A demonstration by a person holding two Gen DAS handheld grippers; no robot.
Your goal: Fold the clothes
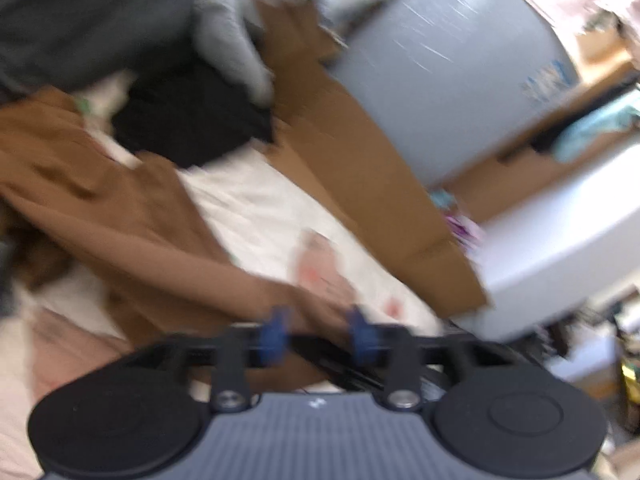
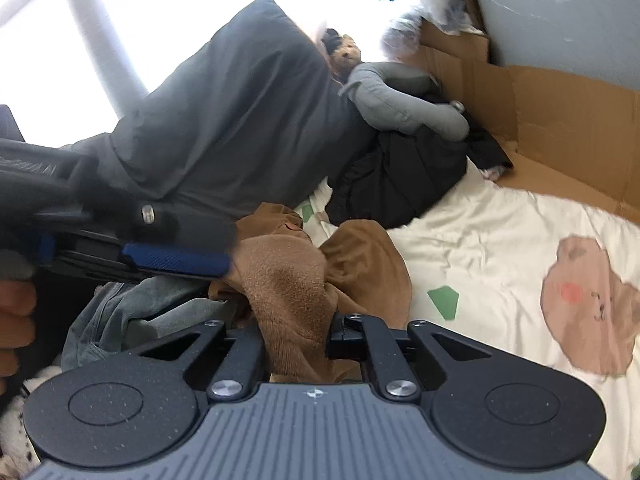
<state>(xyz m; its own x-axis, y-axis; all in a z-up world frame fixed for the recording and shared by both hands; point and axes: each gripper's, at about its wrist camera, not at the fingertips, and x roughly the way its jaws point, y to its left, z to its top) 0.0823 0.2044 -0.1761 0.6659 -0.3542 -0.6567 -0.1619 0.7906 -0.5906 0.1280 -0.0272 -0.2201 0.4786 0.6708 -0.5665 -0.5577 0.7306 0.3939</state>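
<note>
Right gripper [image 2: 298,344] clamped on brown garment [image 2: 296,280] bunched on printed bedsheet [image 2: 480,240]; left gripper [image 2: 176,260] touches garment's left side.

The soft brown fleece garment [image 2: 296,292] is a plain warm tan, with no print; the cream cotton bedsheet [image 2: 492,248] carries a pale brown cartoon bear with a pink cheek [image 2: 588,304] and scattered green patches; the crumpled black garment [image 2: 400,176] is solid black beside a plain dark grey pillow [image 2: 240,120]; the flat corrugated cardboard [image 1: 360,152] is brown; the finger pads [image 1: 276,336] of the left gripper [image 1: 318,334] are blue on black.
</note>
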